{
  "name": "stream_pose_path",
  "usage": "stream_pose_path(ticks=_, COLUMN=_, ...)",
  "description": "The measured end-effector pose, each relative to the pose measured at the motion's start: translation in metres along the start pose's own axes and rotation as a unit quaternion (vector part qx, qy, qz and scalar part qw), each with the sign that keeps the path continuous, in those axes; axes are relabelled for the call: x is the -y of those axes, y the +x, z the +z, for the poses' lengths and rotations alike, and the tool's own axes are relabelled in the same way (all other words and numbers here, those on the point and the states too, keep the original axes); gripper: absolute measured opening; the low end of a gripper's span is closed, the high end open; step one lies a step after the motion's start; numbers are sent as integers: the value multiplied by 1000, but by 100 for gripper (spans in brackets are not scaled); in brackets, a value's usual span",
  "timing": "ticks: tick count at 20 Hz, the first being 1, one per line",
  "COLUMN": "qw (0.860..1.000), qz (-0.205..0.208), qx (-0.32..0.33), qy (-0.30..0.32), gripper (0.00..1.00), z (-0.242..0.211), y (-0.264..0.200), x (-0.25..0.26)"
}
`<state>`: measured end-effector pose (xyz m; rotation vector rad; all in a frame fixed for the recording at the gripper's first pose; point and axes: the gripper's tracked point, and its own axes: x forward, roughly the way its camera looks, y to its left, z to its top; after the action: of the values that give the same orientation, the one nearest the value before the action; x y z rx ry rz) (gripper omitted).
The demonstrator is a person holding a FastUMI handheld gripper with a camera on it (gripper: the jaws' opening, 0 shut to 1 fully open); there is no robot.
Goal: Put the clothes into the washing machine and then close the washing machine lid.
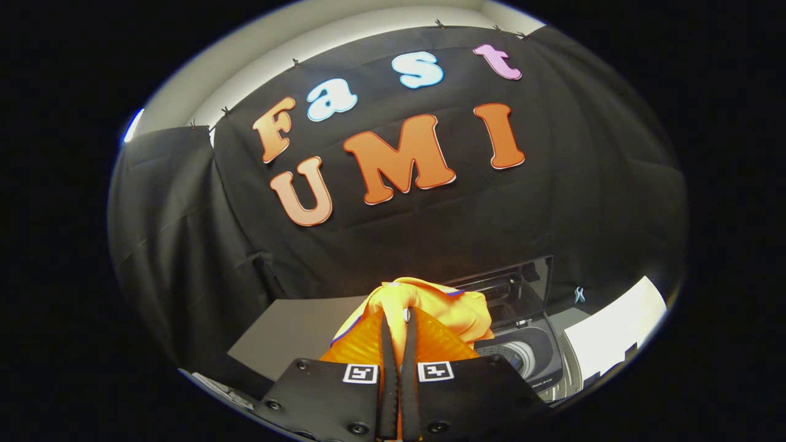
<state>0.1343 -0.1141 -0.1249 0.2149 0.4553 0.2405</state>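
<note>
An orange garment (430, 307) with a thin blue trim hangs bunched from my gripper (398, 322), whose two fingers are pressed together on the cloth, lifting it off the surfaces below. To the right of the fingers and lower down stands the washing machine (540, 362), its drum opening (513, 353) showing past the garment. The dark glass lid (522, 285) stands raised behind the opening. The garment hides part of the drum's left rim.
A grey tabletop (295, 334) lies left of the fingers, beneath the garment. A white panel (614, 325) sits beyond the machine to the right. Black booth cloth closes off the back and both sides.
</note>
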Motion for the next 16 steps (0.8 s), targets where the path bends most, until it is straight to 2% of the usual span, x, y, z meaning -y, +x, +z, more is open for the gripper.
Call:
stream_pose_path(ticks=8, qw=997, qz=-24, qx=-71, qy=15, gripper=10, z=-89, y=92, x=108)
stream_pose_path(ticks=16, qw=991, qz=-56, qx=-121, qy=19, gripper=10, z=-180, y=166, x=167)
